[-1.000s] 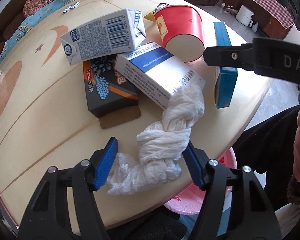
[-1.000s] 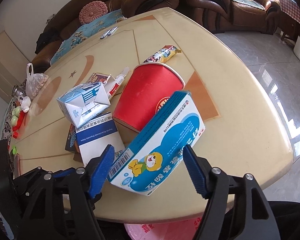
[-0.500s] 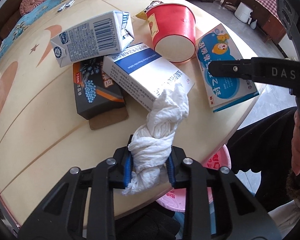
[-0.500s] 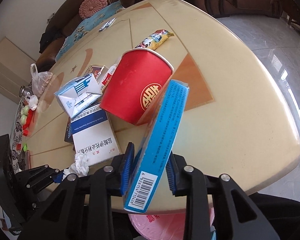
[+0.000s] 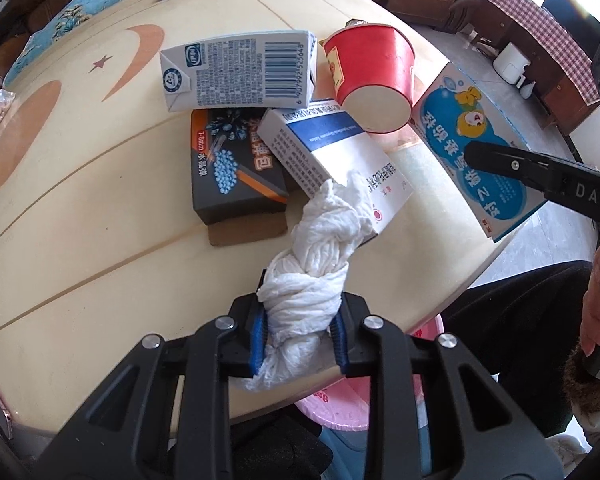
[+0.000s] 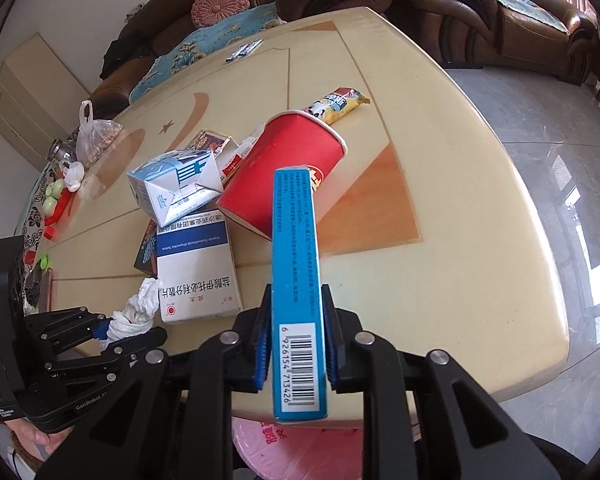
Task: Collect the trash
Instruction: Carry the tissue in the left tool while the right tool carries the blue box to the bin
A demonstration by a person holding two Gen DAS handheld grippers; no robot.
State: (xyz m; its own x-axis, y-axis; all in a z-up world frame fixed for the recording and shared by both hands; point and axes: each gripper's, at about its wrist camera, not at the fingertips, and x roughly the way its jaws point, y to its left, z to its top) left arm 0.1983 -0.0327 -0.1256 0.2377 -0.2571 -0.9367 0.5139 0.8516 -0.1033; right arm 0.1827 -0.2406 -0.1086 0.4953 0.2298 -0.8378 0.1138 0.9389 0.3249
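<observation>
Two grasps are made; the left gripper [image 5: 298,330] is clamped on the twisted white tissue [image 5: 320,256] at the near table [image 5: 80,240] edge; the right gripper [image 6: 296,350] pinches the blue box [image 6: 296,280] edge-on. Next, I judge, both loads go to the pink bin [image 6: 296,452] below the edge; cup [image 6: 284,172] and cartons remain.

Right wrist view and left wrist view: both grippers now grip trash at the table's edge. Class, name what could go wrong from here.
1. The left gripper pinches only the tail of the twisted tissue; its far end lies on the white box and may drag it.
2. The right gripper clamps the blue box near one end, so it could pivot and knock the red cup.
</observation>
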